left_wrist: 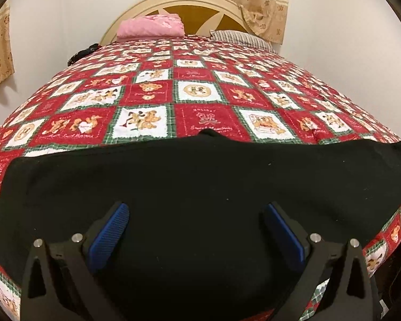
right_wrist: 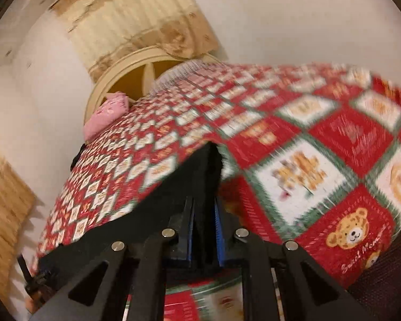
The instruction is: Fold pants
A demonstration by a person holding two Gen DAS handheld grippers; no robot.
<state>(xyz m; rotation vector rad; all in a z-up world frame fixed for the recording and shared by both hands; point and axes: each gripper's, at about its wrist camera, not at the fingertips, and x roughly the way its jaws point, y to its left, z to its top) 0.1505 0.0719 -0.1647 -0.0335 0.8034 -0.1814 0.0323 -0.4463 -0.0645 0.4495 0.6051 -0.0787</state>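
Red-and-white teddy-bear patchwork bedspread [left_wrist: 200, 99] fills the bed, black fabric pants [left_wrist: 189, 187] spread across its near edge. Left gripper [left_wrist: 196, 214] hovers released above them; right gripper [right_wrist: 204, 214], blurred, seems clenched on 1 pants edge.

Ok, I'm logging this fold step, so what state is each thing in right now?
Black pants: spread flat on the bedspread, one edge pinched and lifted.
Left tool: open, over the pants, gripping nothing.
Right tool: shut on the pants' edge.
Pink cloth: folded, by the headboard.
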